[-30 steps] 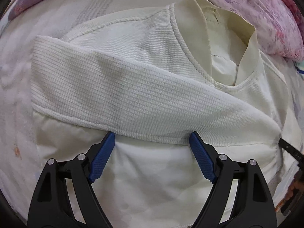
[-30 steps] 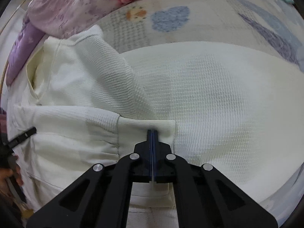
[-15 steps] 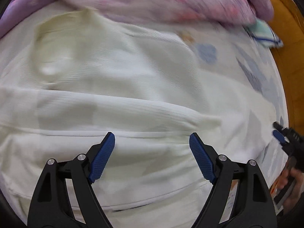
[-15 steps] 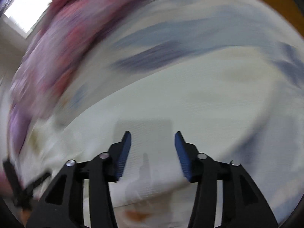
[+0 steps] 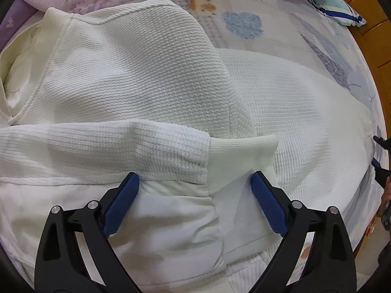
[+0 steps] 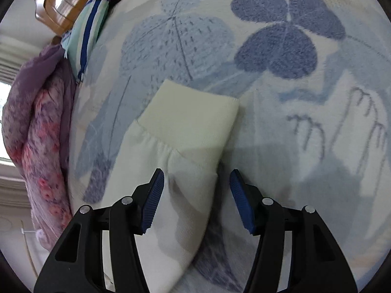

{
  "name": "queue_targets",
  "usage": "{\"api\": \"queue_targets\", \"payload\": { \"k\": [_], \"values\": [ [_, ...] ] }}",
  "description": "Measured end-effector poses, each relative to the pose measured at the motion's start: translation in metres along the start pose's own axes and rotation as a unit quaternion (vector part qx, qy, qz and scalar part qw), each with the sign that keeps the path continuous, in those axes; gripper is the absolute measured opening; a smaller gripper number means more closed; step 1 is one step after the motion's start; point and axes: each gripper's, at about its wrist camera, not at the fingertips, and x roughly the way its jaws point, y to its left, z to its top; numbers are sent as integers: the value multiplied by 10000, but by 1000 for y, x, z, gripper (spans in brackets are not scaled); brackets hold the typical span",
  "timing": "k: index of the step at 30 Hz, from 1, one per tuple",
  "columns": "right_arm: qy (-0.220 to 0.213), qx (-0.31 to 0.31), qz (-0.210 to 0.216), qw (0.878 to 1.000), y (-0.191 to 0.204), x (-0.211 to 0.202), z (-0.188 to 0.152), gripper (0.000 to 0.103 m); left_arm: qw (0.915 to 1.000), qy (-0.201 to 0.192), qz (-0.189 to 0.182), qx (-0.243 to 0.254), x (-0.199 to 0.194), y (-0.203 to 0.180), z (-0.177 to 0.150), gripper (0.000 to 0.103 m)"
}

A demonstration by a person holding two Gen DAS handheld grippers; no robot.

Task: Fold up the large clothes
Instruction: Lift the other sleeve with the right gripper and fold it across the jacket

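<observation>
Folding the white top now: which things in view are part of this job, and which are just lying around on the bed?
Part of the job:
white top
folded-in sleeve
other sleeve's cuff
left gripper
right gripper

Just lying about:
pink floral quilt
striped pillow
patterned bedsheet

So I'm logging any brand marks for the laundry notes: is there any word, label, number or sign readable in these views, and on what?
None can be read.
Sweater: plain knit, no tag or print in view.
Sheet: only leaf and grass drawings, no letters.
Pillow: stripes only.
</observation>
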Motion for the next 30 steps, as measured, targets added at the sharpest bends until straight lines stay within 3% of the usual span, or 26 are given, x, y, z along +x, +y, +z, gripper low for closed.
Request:
{"api": "queue_targets", "payload": {
  "k": [4, 13, 17, 19, 24, 30],
  "values": [
    [123, -504, -150, 9985, 13, 1, 2, 19, 10000, 5, -15, 0, 2, -1, -6, 93],
    [-443, -1111, -159, 9927, 50, -26, -15, 15, 9995, 148, -260, 34, -7, 11, -4, 94],
    [-651, -1672, -121, 9837, 85, -45, -36, 15, 9992, 112, -373, -77, -20, 22, -9, 94],
    [-709, -2051, 21, 9762, 108, -57, -56, 15, 9986, -31, -504, -152, -31, 30, -12, 94],
    [-770, -2844, 344, 9550, 166, -79, -120, 15, 9977, -305, -441, -424, -62, 74, -27, 94],
    [-612, -3619, 690, 9277, 235, -87, -234, 15, 9923, -393, -446, -1089, -83, 151, -48, 94]
  ]
}}
